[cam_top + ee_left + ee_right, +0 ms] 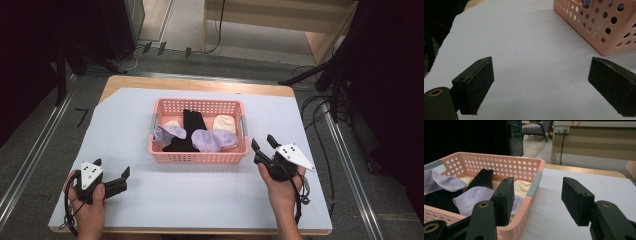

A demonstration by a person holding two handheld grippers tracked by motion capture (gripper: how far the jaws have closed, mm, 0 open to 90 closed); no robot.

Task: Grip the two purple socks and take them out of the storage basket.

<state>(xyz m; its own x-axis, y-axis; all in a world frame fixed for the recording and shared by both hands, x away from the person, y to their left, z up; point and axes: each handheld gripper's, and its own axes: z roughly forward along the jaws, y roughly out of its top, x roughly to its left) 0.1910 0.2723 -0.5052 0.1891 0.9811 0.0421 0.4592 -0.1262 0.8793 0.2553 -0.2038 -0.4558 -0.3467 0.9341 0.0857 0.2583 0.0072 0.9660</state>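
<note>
**Fingers wide and empty, socks still all in the basket**

Fingers of both tools stand spread apart with nothing between them. On the left gripper [111,176] the black padded jaws gape over bare white table cover [529,50], well short of the pink perforated plastic basket [197,156]. The right gripper [263,144] hovers just beside the basket's right end, jaws open and pointed toward it.

By my reading, the work has hardly begun: nothing lies outside the basket and no sock is gripped. Inside it sits a loose heap: a long black sock [191,125] down the middle, crumpled lilac socks [471,197] at the left and centre, and cream socks [224,122] toward the back and right. They are soft, overlapping and unpaired.
</note>
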